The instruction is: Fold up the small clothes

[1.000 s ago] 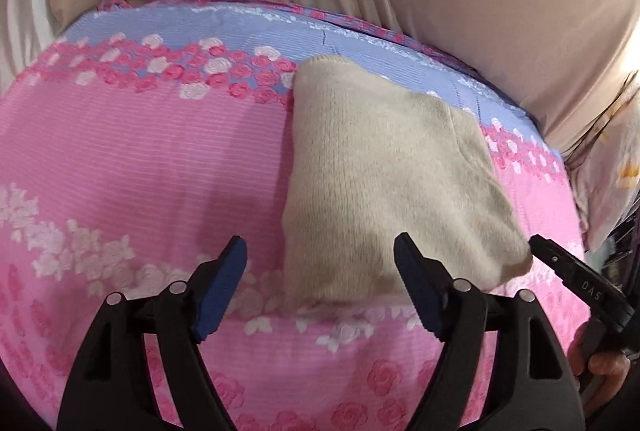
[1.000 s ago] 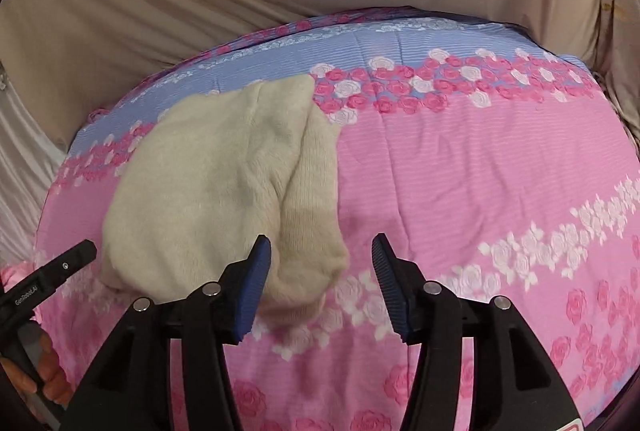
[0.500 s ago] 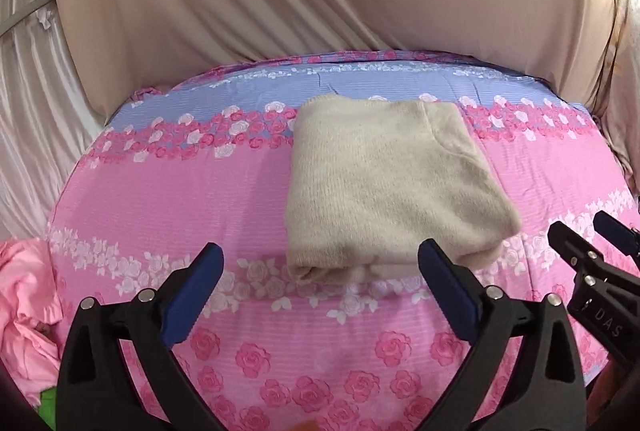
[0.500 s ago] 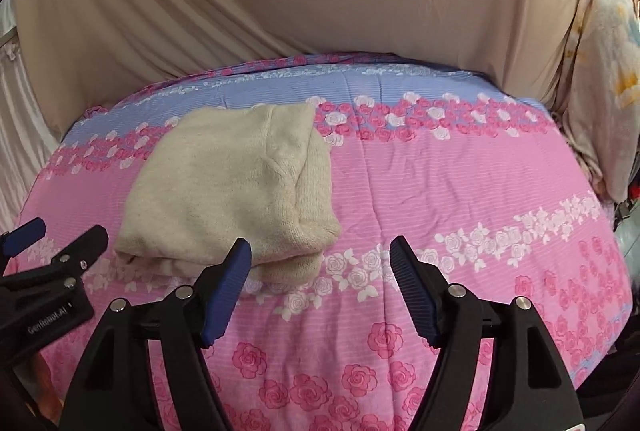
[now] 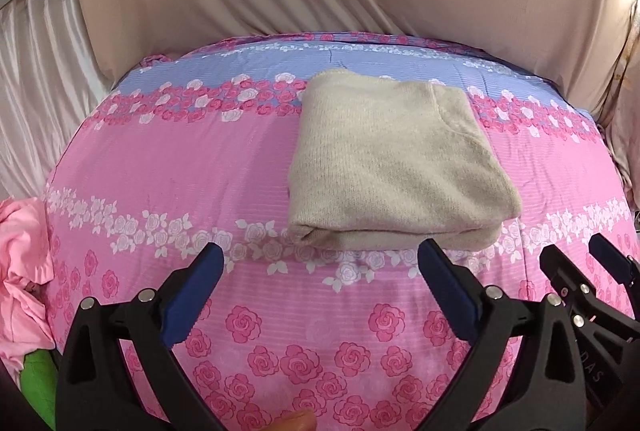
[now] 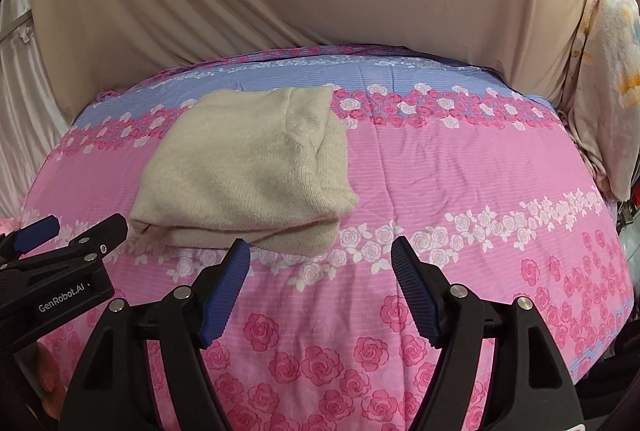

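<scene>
Sweater (image 5: pixel 392 159) folded flat on floral bedspread (image 5: pixel 180 167), fold edge toward both spread-apart, empty fingers (image 5: pixel 192 295)

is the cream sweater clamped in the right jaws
No, the folded cream sweater lies free on the bedspread, and the right gripper hangs open short of it with nothing between its jaws.

"GenRobot.AI" on left gripper (image 6: pixel 72 231) body; "DAS" on right gripper (image 5: pixel 588 263) body.
</scene>
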Demonstrator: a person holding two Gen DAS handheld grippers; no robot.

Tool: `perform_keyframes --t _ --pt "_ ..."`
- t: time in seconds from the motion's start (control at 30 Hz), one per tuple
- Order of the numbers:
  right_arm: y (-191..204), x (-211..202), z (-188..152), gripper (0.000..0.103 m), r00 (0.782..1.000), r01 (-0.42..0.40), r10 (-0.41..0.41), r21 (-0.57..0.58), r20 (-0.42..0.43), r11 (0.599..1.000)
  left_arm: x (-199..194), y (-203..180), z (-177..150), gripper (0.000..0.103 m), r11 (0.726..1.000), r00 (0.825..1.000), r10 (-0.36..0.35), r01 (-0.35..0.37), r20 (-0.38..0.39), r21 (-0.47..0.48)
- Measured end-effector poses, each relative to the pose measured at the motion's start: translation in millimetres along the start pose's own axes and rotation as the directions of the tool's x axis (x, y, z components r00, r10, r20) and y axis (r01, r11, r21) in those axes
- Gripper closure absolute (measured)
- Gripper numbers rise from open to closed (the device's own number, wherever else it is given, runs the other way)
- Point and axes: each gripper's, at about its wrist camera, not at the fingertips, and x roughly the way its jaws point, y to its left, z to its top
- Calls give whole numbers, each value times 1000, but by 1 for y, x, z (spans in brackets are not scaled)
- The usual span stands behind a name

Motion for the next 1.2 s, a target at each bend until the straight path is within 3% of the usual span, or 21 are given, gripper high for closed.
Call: perform_keyframes --t 1.2 --pt "3 6 -8 32 999 -20 19 -31 -34 999 6 -6 -6 8 999 999 -31 31 -29 17"
